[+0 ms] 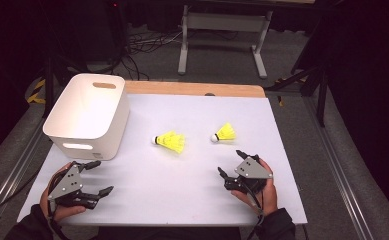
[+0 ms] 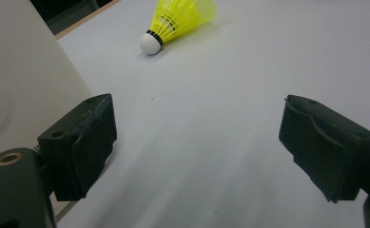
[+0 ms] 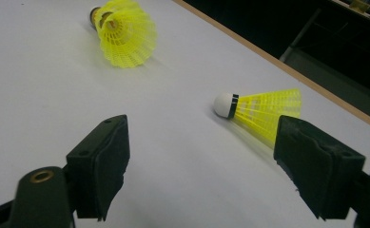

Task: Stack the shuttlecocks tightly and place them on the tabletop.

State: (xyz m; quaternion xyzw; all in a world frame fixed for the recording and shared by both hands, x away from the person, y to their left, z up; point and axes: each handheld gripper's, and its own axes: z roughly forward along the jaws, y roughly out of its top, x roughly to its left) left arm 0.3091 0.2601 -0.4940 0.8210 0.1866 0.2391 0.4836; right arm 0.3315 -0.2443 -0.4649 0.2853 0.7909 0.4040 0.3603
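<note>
both grippers sit with jaws apart, gripping nothing. 2 yellow shuttlecocks lie mid-table: 1 [image 1: 170, 142] at 1 o'clock of the left gripper [image 1: 98, 177], 1 [image 1: 224, 133] at 12 o'clock of the right gripper [image 1: 231, 162]. likely the start; next, reach and close on a shuttlecock, perhaps for the white bin [image 1: 113, 129].

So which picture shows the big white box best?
The high view: there the whole white box stands at the table's left rear corner, with its open top and handle slots. The left gripper view catches just a flat piece of its wall beside the left tongs. The right gripper view looks toward the two yellow shuttlecocks instead.
</note>
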